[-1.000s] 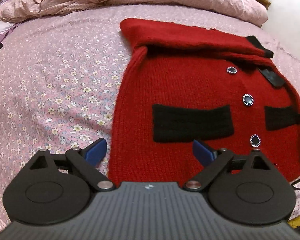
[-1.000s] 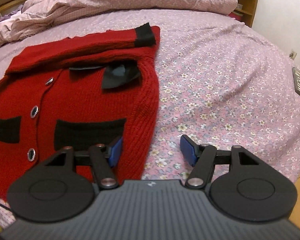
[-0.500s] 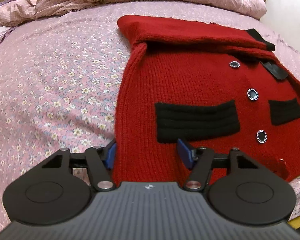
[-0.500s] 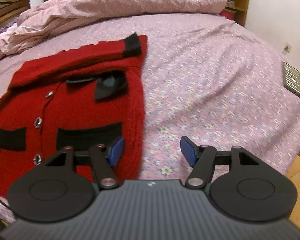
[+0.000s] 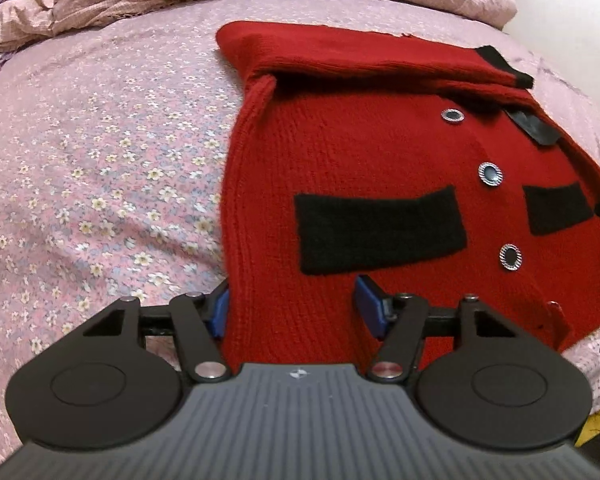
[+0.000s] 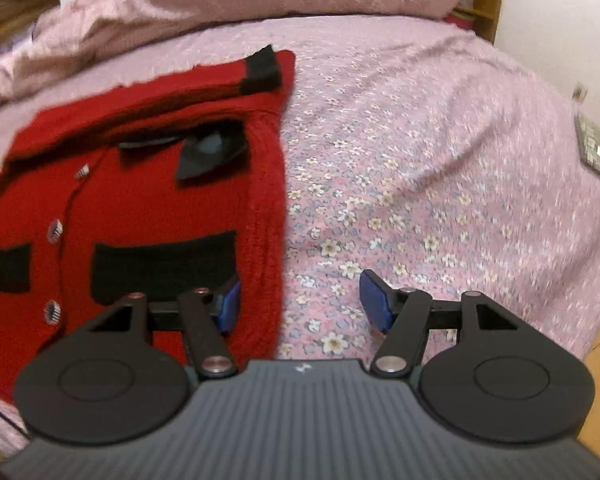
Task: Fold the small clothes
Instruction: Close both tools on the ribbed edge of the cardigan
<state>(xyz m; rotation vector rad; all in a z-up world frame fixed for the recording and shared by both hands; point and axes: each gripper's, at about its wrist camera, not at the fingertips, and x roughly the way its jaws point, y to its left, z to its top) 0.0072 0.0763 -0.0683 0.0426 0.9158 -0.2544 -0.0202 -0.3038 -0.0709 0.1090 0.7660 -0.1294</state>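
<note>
On the floral bedsheet (image 5: 100, 184), a red cardigan (image 5: 360, 152).

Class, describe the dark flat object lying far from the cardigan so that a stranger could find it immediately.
Start at the bed covered in a pink floral sheet. The red cardigan lies on its left part; look instead to the far right edge. There lies a small dark rectangular device, flat and hard-edged, the only non-fabric thing on the sheet.

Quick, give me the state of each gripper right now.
Left gripper: open, jaws straddling the left edge of the red cardigan, not clamped.
Right gripper: open, jaws straddling the cardigan's right edge, holding nothing.
</note>
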